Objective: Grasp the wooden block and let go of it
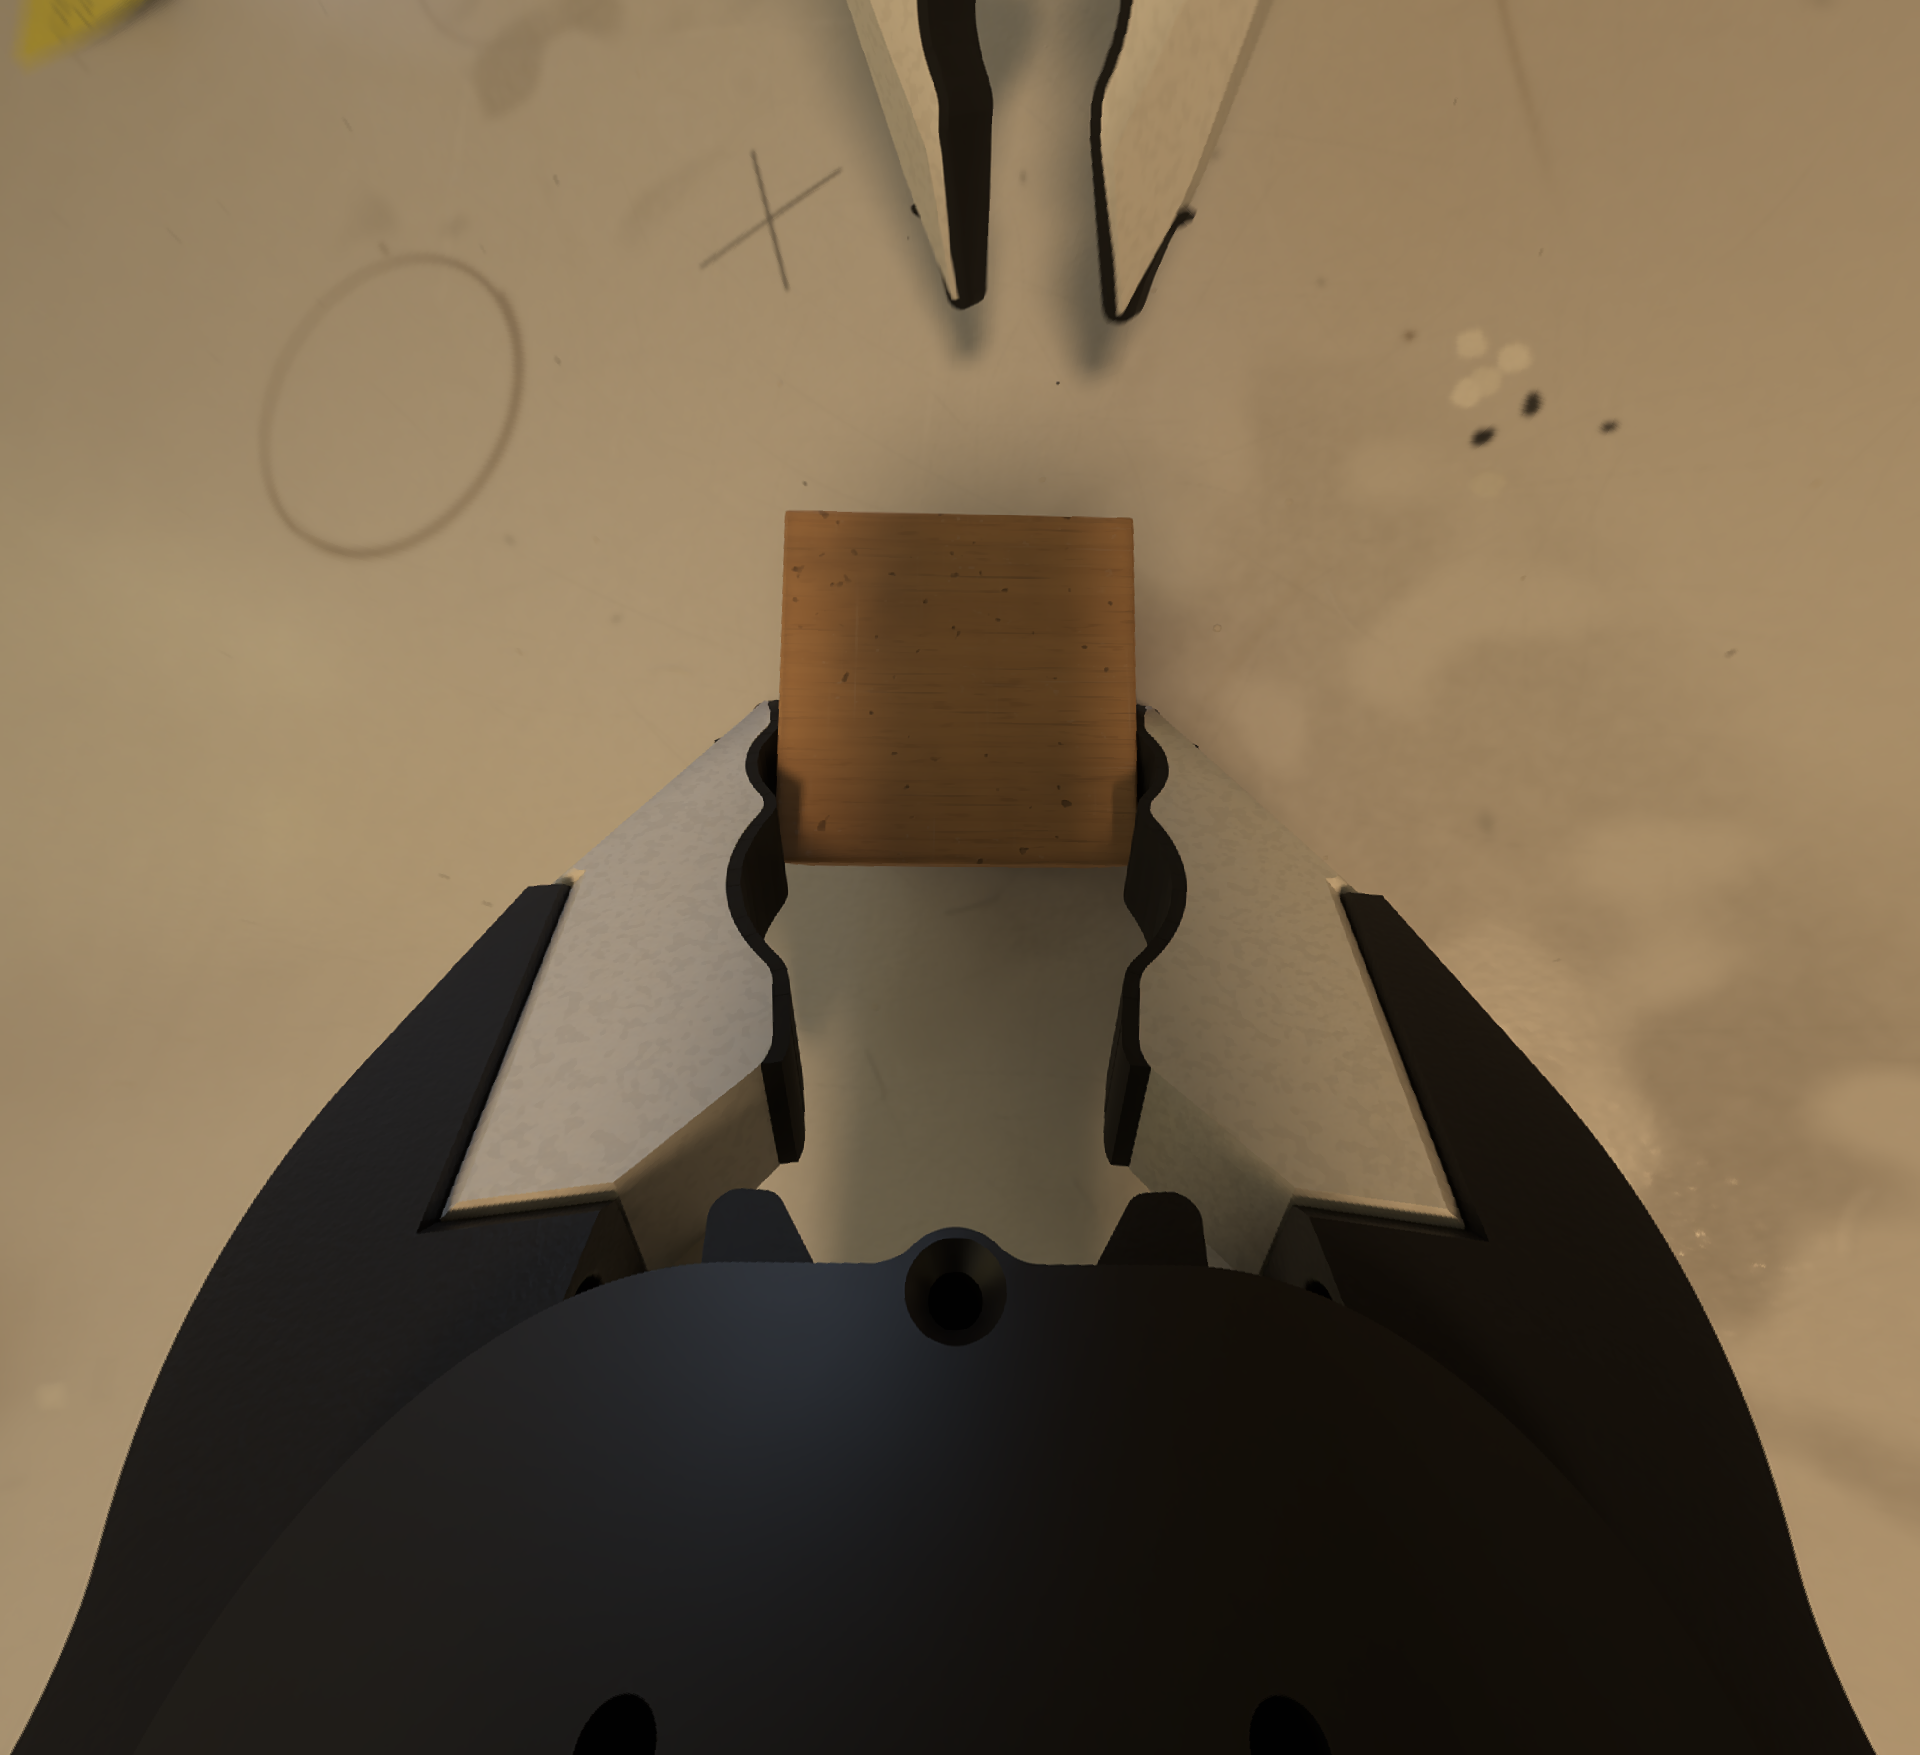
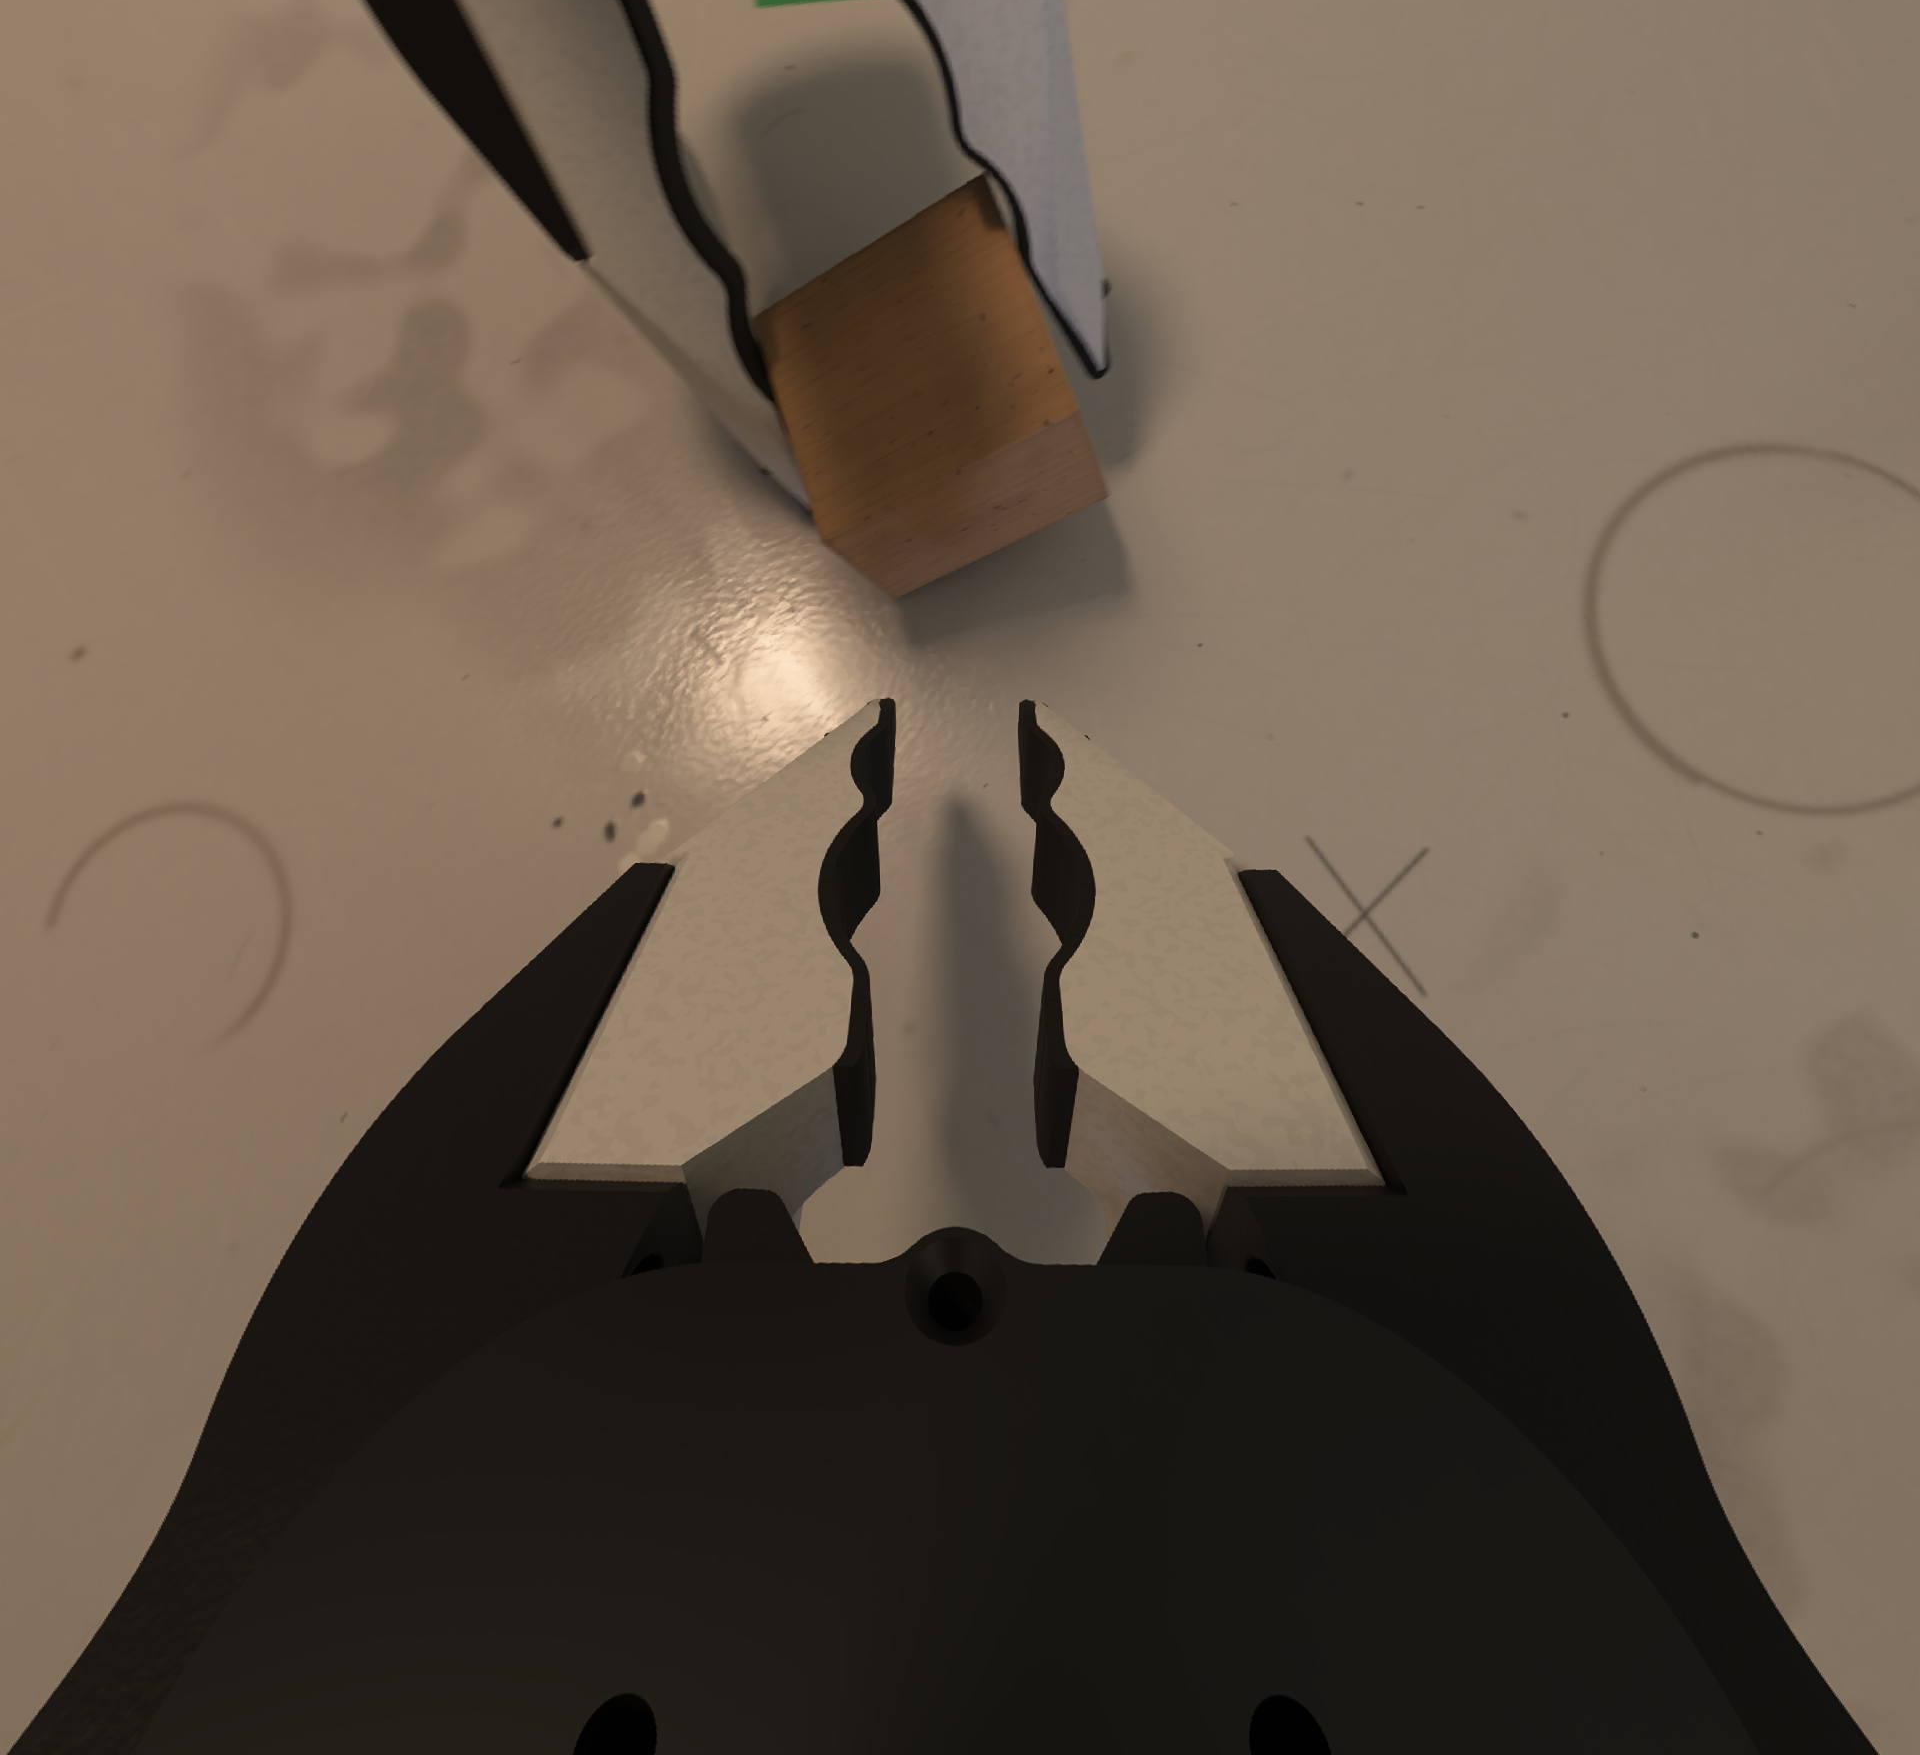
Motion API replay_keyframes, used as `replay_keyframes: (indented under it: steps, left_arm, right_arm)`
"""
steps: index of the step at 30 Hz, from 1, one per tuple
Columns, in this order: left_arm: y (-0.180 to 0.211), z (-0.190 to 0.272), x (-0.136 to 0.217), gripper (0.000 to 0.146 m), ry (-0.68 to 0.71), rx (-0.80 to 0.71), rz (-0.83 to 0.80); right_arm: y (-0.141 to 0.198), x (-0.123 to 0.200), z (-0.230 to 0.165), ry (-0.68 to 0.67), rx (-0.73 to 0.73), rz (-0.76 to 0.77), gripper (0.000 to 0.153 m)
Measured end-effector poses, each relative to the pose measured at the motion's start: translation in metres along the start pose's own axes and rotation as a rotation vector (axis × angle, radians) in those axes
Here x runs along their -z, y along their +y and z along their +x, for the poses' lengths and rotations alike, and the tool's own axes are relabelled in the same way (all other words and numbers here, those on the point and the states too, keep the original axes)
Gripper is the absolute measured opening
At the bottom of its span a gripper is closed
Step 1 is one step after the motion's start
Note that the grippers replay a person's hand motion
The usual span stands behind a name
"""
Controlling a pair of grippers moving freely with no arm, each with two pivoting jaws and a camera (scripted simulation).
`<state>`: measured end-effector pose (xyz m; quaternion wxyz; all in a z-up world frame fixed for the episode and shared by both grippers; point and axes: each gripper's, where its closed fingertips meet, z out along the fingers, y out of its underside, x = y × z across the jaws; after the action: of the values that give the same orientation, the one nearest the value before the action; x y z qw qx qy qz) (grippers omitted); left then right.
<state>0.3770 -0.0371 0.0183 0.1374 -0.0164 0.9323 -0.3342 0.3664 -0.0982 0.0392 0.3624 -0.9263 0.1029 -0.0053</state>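
Left gripper [image 1: 956, 770] straddling the wooden block [image 1: 956, 687], which rests on the beige tabletop [image 1: 1455, 770]; in the left wrist view the dark ribbed pads meet the block's two side faces near its nearer half, with no visible gap on either side, so the claw is judged to be clenched on the block, though a light touch without real squeeze cannot be ruled out. The right wrist view shows the same block [image 2: 925, 386] flanked by that gripper's two fingers, its base and shadow suggesting it sits on or barely above the surface; whether it is lifted cannot be told. The right gripper [image 2: 956, 718] hangs near the block but apart from it, its fingers parted by a narrow gap with nothing between them, hence released and idle. Step in hand, as judged: the hold is made and the letting go is next. To do it well, keep the block low and level so that its underside meets the table before the fingers spread; open both fingers evenly so neither pad drags the block sideways; draw back along the finger axis only once both pads are clear. The right gripper should keep its distance to avoid nudging the block
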Motion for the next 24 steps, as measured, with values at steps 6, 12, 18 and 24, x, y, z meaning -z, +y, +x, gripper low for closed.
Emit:
replay_keyframes:
  steps: [6, 12, 18, 24]
  left_arm:
    - [-0.004, 0.000, 0.000, 0.065, -0.020, -0.060, 0.028]
    - [-0.002, 0.004, -0.006, 0.065, 0.116, 0.131, 0.068]
    - [-0.013, 0.002, 0.002, 0.095, 0.160, 0.214, 0.166]
    - [-0.019, -0.045, 0.038, 0.085, -0.042, 0.280, 0.332]
  right_arm:
    - [0.009, 0.016, -0.002, -0.021, 0.036, 0.003, 0.024]
    - [0.007, 0.019, 0.001, -0.016, 0.020, 0.060, 0.023]
    - [-0.001, 0.021, 0.008, 0.019, 0.008, 0.129, 0.023]
    - [-0.022, 0.051, 0.045, 0.229, -0.048, 0.315, 0.029]
